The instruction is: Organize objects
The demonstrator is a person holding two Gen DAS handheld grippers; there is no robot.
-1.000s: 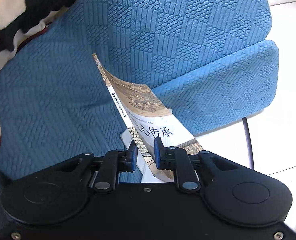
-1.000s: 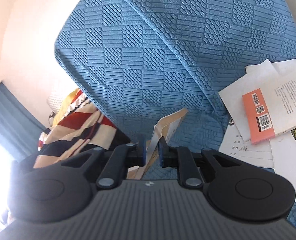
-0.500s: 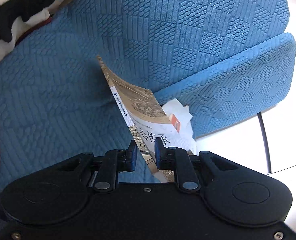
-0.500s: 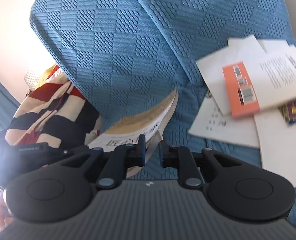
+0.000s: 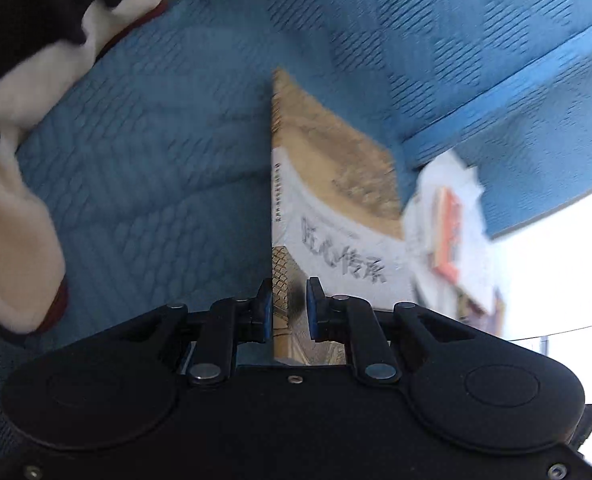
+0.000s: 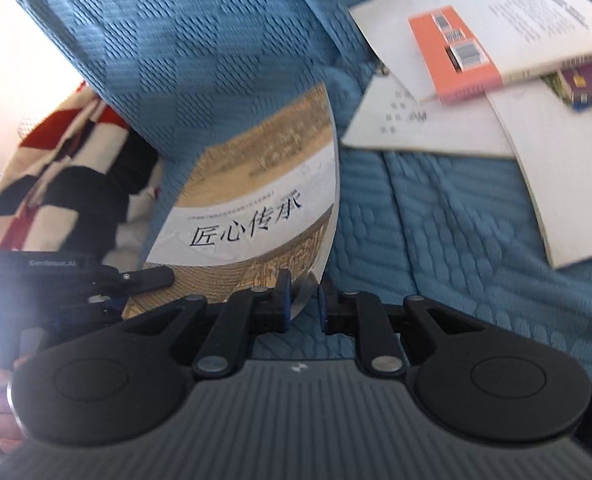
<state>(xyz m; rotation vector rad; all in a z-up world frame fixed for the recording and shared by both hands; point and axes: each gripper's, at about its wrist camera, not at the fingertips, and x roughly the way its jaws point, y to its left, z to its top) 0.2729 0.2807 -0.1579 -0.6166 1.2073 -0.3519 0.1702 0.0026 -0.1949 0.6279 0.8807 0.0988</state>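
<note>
- Sofa [image 6: 215, 60]: blue, with quilted checker texture.
- Book [image 6: 255, 208]: tan cover, white band, black characters.
- Second book [image 6: 452, 52]: orange and white.
- Blanket [image 6: 63, 168]: red, black, cream stripes.
- Papers [image 6: 428, 128]: white.

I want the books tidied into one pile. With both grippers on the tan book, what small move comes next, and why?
Probably carry the tan book right, toward the pile of papers and the orange book on the blue sofa. The left gripper and right gripper each pinch a lower corner, the book is off the cushion, and the pile lies just right of it.
</note>
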